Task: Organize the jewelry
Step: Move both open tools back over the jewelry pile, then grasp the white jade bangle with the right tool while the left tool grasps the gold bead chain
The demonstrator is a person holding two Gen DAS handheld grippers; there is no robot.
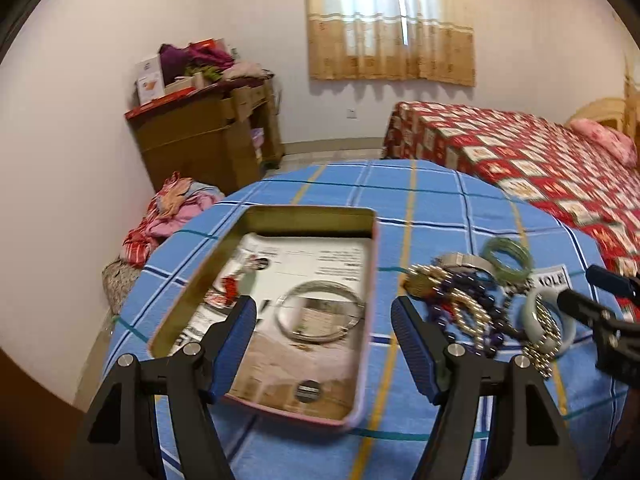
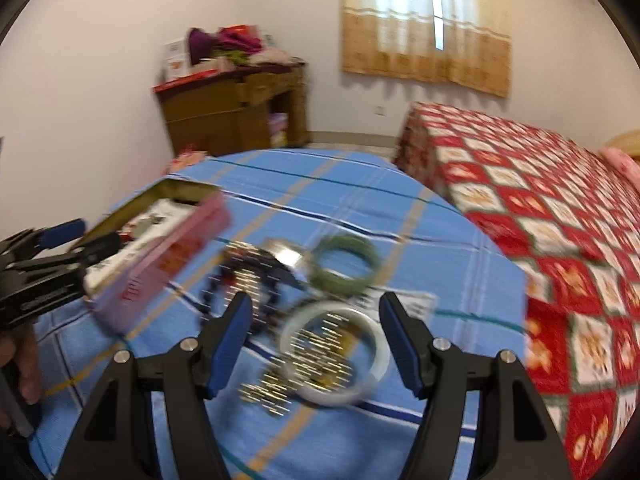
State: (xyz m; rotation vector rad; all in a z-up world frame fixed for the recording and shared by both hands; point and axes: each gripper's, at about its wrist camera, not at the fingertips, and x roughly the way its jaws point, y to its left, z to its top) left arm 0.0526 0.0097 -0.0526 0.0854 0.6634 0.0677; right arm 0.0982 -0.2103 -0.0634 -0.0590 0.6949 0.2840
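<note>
Two hand-held grippers are held over the tabletop [image 1: 420,208], both with jaws wide and nothing between the pads. At the left, the left hand-held gripper [image 1: 323,344] is poised above the tin [image 1: 362,360], in which one silver bangle [image 1: 322,312] is already laid; the tin's long axis runs away from the camera. Right of the tin, the jewelry pile [image 2: 256,276] is heaped, with the green bangle [image 2: 346,266] behind. Directly ahead of the right hand-held gripper [image 2: 316,346], the pale bangle [image 2: 378,354] lies flat under a gold chain [image 2: 304,364], framed by the open fingers. That hand is judged nearer, so the next pick seems its own.
</note>
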